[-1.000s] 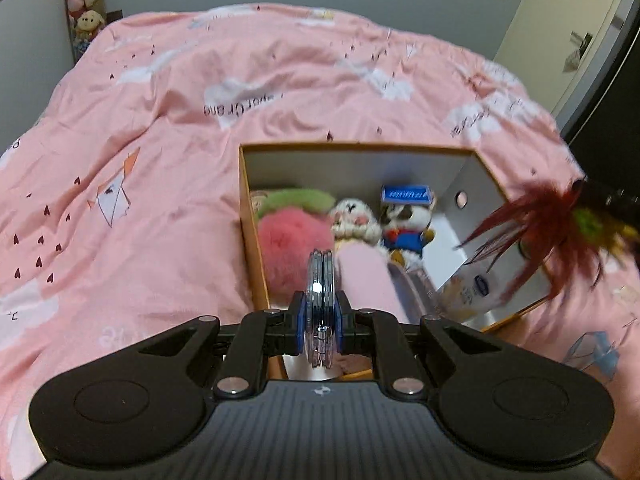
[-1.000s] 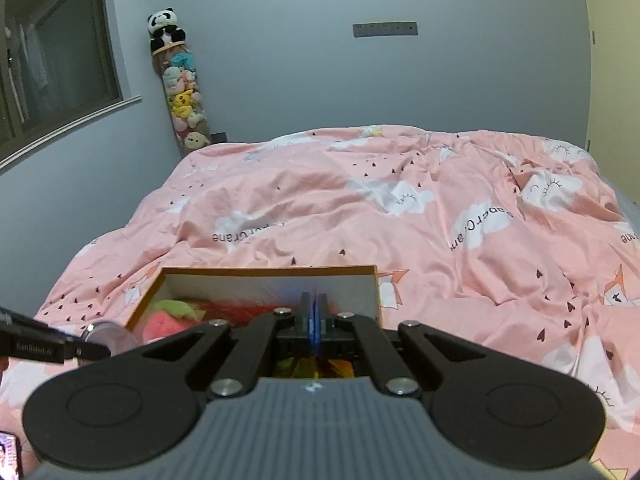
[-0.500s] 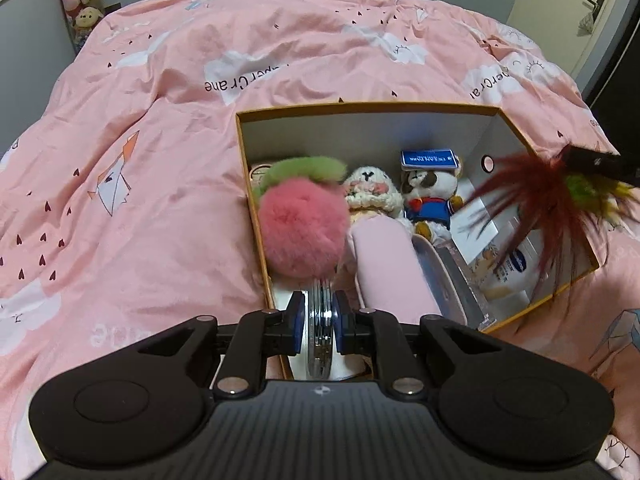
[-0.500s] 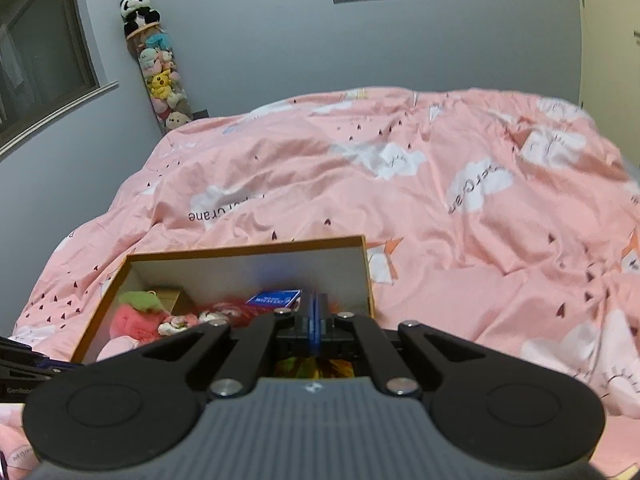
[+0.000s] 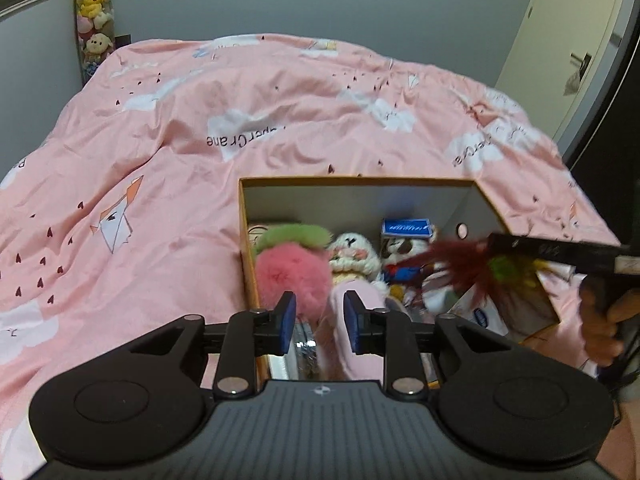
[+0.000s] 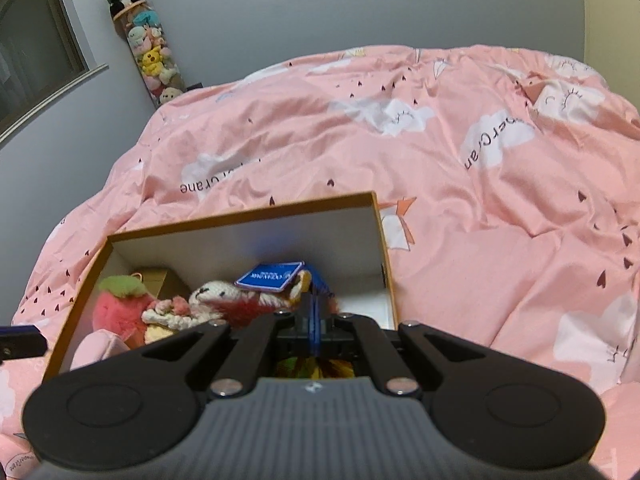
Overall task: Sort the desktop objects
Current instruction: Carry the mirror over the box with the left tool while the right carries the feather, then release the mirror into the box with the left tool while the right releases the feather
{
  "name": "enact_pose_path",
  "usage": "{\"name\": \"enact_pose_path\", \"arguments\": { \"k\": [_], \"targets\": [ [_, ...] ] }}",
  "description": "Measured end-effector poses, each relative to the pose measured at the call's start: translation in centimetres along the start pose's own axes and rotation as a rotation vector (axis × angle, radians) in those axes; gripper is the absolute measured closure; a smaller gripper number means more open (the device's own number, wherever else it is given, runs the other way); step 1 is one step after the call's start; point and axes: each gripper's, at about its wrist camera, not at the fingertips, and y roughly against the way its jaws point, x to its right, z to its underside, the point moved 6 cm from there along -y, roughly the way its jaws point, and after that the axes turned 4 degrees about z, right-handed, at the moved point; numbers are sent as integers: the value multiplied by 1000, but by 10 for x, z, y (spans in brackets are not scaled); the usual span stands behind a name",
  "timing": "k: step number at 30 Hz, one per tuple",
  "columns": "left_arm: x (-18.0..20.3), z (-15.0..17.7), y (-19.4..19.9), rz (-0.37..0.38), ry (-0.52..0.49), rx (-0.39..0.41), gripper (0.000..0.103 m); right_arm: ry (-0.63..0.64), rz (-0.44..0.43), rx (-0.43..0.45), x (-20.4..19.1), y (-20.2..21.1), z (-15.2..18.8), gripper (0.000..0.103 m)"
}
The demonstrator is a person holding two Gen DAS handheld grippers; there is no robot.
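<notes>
While we are hovering our left gripper point(image 5: 320, 316) over the orange-rimmed cardboard box point(image 5: 360, 180) on the pink bed quilt point(image 5: 160, 160), its jaws have just been opening and are standing apart, gripping nothing, above a shiny round metal compact point(image 5: 306, 346). Our right gripper point(image 6: 314, 322) is clamping together on the red feather toy point(image 5: 460, 264), reaching into the box beside the fluffy pink strawberry plush point(image 5: 294, 270) and blue card pack point(image 6: 272, 276).

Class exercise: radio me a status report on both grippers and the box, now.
Left gripper just opened, silver disc released below its fingers. Right gripper shut on feather toy, over box. Box crowded with plush; nothing blocking.
</notes>
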Motion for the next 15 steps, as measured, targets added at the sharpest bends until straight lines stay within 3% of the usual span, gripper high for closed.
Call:
{"name": "enact_pose_path", "arguments": {
  "k": [9,15],
  "targets": [
    [13,0,-6,17,18,24,70,13,32,-12,2,-2,4,98],
    [20,-1,-6,-20,-6,44,69,40,32,49,-4,25,0,96]
  ]
}}
